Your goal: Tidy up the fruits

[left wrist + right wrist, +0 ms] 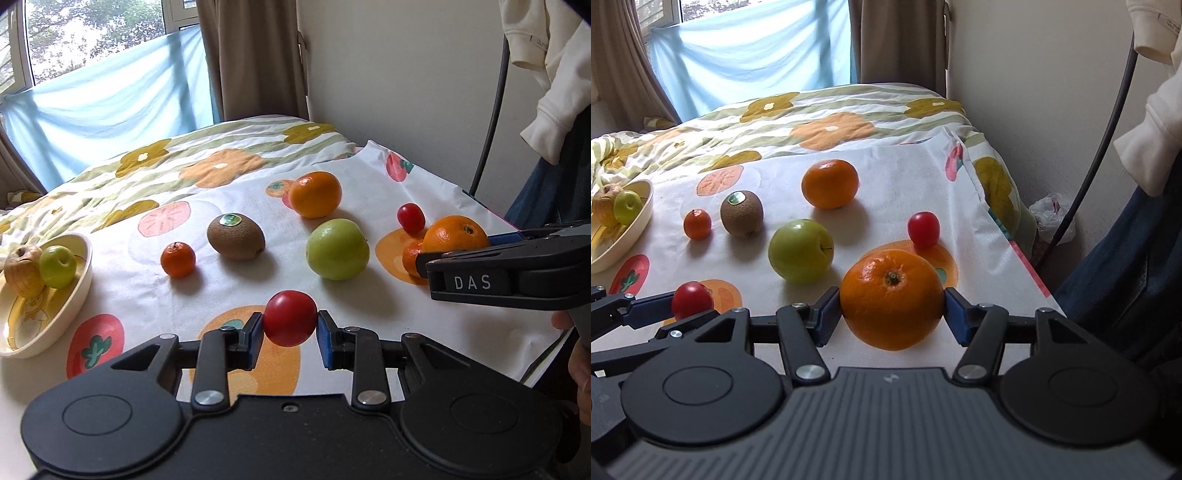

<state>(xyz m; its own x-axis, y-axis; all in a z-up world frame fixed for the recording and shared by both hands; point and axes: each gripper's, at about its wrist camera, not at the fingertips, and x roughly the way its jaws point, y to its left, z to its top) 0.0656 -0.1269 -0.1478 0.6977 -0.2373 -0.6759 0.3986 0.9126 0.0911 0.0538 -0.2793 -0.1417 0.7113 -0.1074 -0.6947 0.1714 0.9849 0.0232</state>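
My left gripper [290, 325] is shut on a red tomato [290, 322], low over the fruit-print cloth; it also shows in the right wrist view [691, 300]. My right gripper [892, 308] is shut on a large orange [891, 297], seen at the right in the left wrist view [456, 233]. On the cloth lie a green apple [337, 249], another orange [314, 194], a kiwi [235, 236], a small mandarin [178, 259] and a second small tomato [410, 217]. A cream bowl [74, 295] at the left holds a yellowish apple [22, 269] and a green apple [57, 266].
The cloth's right edge [1015, 243] drops off beside the wall. A flowered quilt [207, 162] lies behind the fruit. Clothes [1152, 147] and a cable [1108, 129] hang at the right. A small orange fruit [410, 258] sits partly hidden behind the right gripper.
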